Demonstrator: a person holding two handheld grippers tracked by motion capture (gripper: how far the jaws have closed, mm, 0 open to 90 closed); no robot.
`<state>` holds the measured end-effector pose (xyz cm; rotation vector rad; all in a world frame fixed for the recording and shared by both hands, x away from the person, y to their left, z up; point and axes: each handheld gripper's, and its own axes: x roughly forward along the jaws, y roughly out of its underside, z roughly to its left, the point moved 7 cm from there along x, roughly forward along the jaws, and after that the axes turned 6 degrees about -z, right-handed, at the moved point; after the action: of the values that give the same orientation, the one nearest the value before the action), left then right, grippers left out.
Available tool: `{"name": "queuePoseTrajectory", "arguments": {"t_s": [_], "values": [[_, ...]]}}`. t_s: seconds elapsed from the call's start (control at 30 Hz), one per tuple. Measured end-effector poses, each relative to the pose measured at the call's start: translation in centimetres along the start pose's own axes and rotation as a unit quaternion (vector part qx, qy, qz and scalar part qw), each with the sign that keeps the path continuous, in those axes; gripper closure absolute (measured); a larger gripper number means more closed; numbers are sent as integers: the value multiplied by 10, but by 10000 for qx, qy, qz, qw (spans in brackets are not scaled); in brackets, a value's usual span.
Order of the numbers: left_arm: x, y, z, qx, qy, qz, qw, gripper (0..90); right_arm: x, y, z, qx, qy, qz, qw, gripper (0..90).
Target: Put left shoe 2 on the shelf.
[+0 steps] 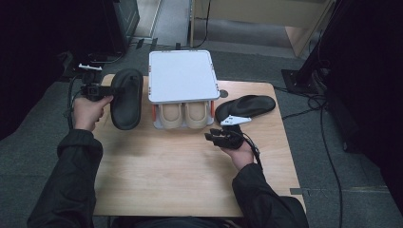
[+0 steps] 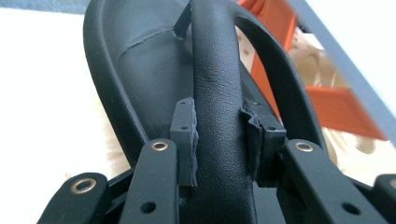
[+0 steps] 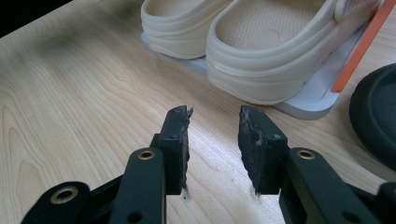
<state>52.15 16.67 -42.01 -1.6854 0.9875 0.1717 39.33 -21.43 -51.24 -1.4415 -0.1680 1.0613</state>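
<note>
My left gripper (image 2: 219, 135) is clamped on the strap of a black sandal (image 1: 126, 97), lifted beside the white two-tier rack (image 1: 180, 76). A beige pair of clogs (image 1: 183, 115) fills its lower shelf. My right gripper (image 3: 214, 140) rests with its jaws apart over bare table (image 1: 166, 180), near the other black sandal (image 1: 247, 105).

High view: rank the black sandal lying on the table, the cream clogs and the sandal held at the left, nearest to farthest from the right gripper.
From the right gripper:
1. Black sandal on the table, just behind it to the right.
2. Cream clogs, on the rack's lower shelf, to its left.
3. Held black sandal, across the table in the left gripper.
</note>
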Motion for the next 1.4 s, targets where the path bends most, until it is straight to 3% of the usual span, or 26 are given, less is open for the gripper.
{"name": "queuePoseTrajectory", "arguments": {"t_s": [0.2,0.33,0.7,1.0,1.4], "values": [[-10,-23,-12,40,12,-79,10000,680,0,-1,-1,1,6,-11,10000,636],[-15,-45,-28,109,74,-173,9998,679,-1,-1,-1,11,4,-11,10000,636],[-6,-72,-65,236,193,-246,9992,679,-3,-2,-3,30,13,-40,10000,636],[28,-83,-99,245,336,-219,9989,679,-6,-2,-4,58,38,-55,10000,636],[65,-77,-121,196,380,-91,9990,679,-8,-2,-3,21,22,-76,10000,636]]}}
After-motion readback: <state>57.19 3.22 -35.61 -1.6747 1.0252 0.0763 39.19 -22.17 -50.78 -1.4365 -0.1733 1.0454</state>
